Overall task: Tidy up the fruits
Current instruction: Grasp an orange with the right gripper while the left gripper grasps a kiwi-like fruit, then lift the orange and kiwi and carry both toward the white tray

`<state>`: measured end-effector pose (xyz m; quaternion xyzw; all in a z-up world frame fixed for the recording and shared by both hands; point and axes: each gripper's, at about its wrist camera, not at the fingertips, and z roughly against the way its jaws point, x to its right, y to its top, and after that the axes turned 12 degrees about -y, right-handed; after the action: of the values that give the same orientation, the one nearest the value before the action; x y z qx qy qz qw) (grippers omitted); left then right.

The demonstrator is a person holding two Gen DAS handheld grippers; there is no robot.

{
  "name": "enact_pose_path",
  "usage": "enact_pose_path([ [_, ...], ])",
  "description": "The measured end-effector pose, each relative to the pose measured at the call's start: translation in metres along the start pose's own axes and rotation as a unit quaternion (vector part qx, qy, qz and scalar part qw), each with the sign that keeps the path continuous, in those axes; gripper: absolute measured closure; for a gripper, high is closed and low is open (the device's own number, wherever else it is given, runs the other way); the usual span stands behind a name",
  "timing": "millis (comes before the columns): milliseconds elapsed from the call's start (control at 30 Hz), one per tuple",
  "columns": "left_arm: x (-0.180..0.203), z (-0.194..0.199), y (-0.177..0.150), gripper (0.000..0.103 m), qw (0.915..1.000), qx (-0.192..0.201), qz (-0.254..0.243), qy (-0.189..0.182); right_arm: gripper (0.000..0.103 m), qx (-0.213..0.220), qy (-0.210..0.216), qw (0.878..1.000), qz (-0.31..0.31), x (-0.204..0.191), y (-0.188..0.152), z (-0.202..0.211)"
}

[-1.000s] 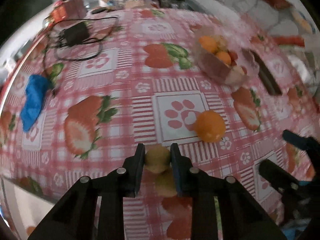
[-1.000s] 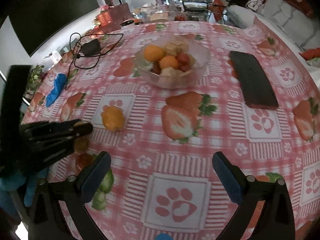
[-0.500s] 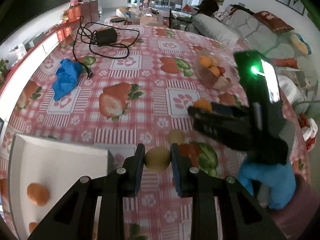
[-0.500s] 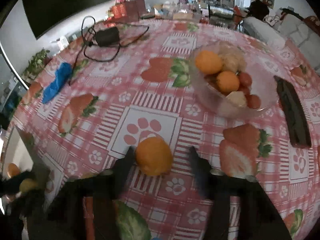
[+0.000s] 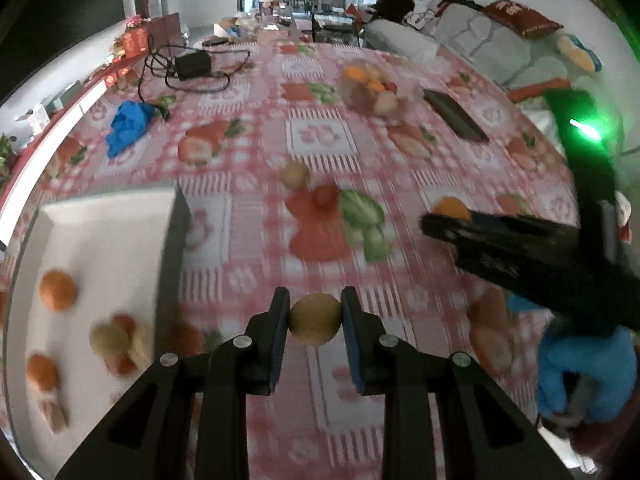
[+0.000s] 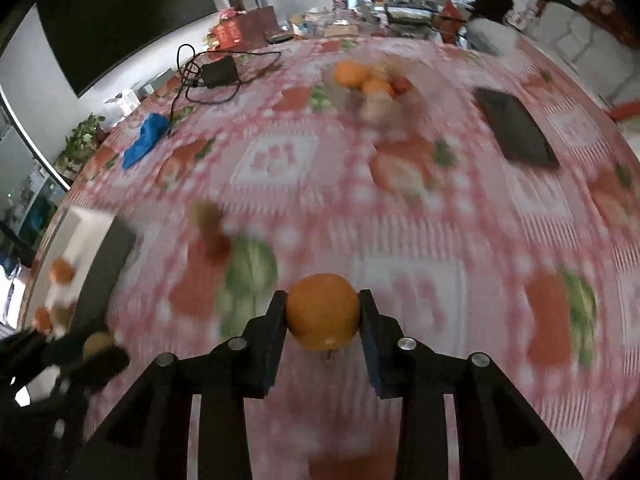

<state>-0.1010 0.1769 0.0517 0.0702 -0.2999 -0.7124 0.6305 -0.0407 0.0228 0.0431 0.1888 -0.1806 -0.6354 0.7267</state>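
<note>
My left gripper [image 5: 315, 320] is shut on a small yellow-brown fruit [image 5: 315, 319] and holds it above the tablecloth, just right of a white tray [image 5: 100, 248] that holds several fruits. My right gripper [image 6: 323, 312] is shut on an orange [image 6: 323, 311] and holds it above the table; it also shows at the right of the left wrist view [image 5: 452, 216]. A clear bowl [image 6: 376, 92] with several fruits stands far back. A second small brown fruit [image 5: 295, 174] lies on the cloth mid-table.
A black phone-like slab [image 6: 514, 132] lies right of the bowl. A blue cloth [image 5: 128, 126] and a black charger with cable [image 5: 194, 65] lie at the back left. The white tray also shows at the far left in the right wrist view [image 6: 76, 232].
My right gripper shut on the orange and lifted it. Both grippers pulled back toward the near edge; the white tray has come further into view on the left.
</note>
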Motion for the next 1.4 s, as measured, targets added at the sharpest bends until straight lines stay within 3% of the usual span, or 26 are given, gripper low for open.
enact_pose_path([
  [267, 0.013, 0.0, -0.052, 0.074, 0.9994, -0.028, 0.02, 0.001, 0.067, 0.017, -0.024, 0.998, -0.048, 0.023, -0.083, 0.055],
  [600, 0.027, 0.004, -0.077, 0.074, 0.9995, -0.021, 0.011, 0.02, 0.067, 0.009, -0.035, 0.997, -0.072, 0.03, -0.131, 0.069],
  [1400, 0.027, 0.01, -0.085, 0.074, 0.9995, -0.019, 0.014, 0.02, 0.067, 0.01, -0.044, 0.997, -0.065, 0.027, -0.14, 0.073],
])
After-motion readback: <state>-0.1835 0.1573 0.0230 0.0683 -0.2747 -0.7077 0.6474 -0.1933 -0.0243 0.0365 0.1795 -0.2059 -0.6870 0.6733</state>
